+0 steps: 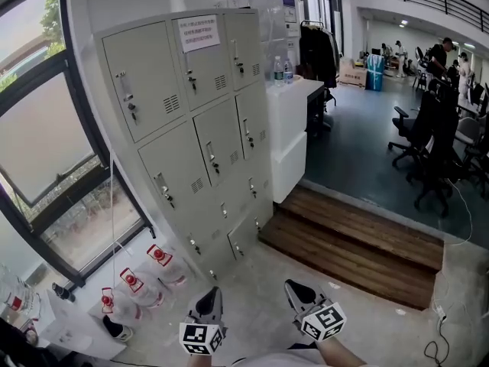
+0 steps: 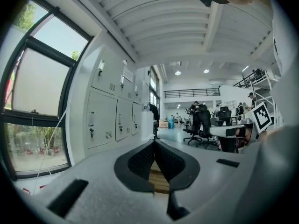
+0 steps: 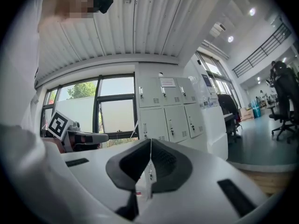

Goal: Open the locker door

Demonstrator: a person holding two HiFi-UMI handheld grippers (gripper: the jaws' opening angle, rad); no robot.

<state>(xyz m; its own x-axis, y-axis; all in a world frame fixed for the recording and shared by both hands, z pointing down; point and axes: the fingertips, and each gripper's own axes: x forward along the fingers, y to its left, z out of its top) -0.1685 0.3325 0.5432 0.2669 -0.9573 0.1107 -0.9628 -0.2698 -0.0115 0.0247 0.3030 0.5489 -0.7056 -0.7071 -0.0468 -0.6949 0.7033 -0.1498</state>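
Note:
A grey bank of lockers (image 1: 195,128) stands against the window wall, all its doors closed, each with a small handle and key. A paper notice (image 1: 199,33) is stuck on a top door. My left gripper (image 1: 208,298) and right gripper (image 1: 295,289) hover low near the floor, well short of the lockers. Both are shut with nothing between the jaws. In the left gripper view the left gripper (image 2: 154,144) points along the room, with the lockers (image 2: 114,118) to its left. In the right gripper view the right gripper (image 3: 150,146) faces the lockers (image 3: 170,108) from a distance.
Packs of water bottles (image 1: 141,281) lie on the floor left of the grippers, under the window (image 1: 53,151). A wooden step (image 1: 359,243) lies to the right. A white counter (image 1: 294,125) adjoins the lockers. Office chairs (image 1: 428,144) and people stand farther back.

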